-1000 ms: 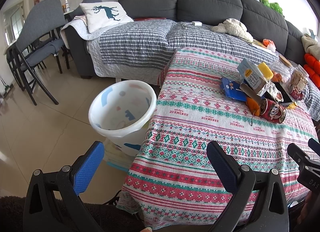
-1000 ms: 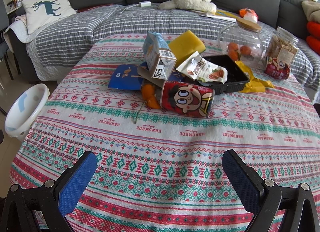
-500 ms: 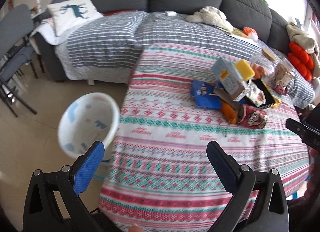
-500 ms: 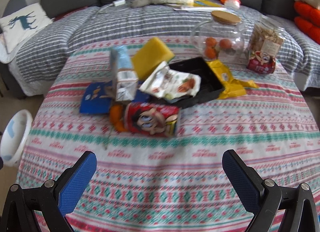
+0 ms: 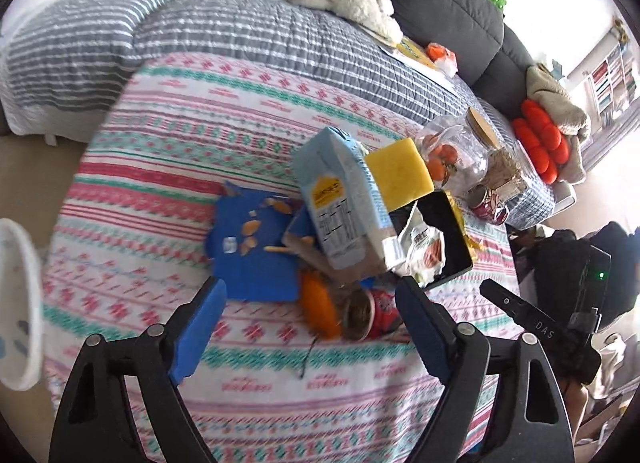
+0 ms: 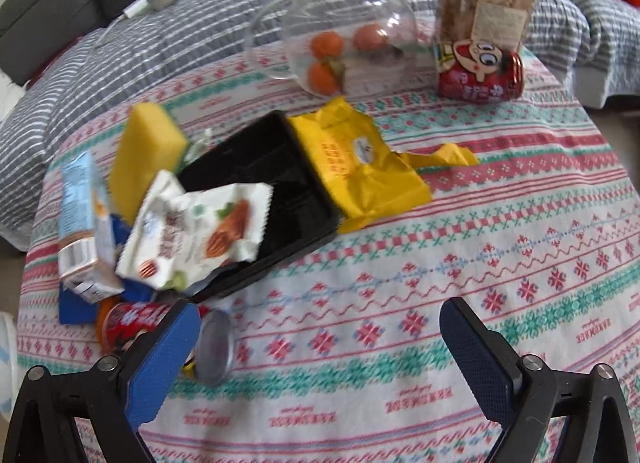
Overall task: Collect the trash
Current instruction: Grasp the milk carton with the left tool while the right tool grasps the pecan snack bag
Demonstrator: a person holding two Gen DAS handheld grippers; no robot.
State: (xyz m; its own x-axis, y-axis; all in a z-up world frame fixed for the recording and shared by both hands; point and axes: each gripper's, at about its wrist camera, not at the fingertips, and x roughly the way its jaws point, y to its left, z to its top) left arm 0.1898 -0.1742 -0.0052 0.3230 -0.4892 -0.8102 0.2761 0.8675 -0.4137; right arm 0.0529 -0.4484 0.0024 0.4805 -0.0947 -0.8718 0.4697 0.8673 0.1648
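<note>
A heap of trash lies on the patterned tablecloth (image 5: 168, 167): a light blue carton (image 5: 344, 203), a blue flattened box (image 5: 252, 247), an orange peel (image 5: 318, 309), a red can on its side (image 5: 372, 317), a white snack wrapper (image 6: 196, 235) on a black tray (image 6: 276, 183), a yellow wrapper (image 6: 360, 167) and a yellow sponge (image 6: 144, 159). My left gripper (image 5: 312, 339) is open just in front of the peel and can. My right gripper (image 6: 320, 363) is open over the cloth, its left finger beside the red can (image 6: 160, 327). The white bin (image 5: 20, 303) stands at the left edge.
A glass jar with oranges (image 6: 340, 39), a clear jar of snacks (image 6: 488, 7) and a second red can (image 6: 480, 75) stand at the table's far side. A grey sofa with a striped blanket (image 5: 200, 19) lies behind. The other gripper's finger (image 5: 520, 315) shows at right.
Both grippers have moved forward toward the trash heap, which now looks much nearer. The left view has swung right, so the bin has slid to the left edge. Both stay open.
</note>
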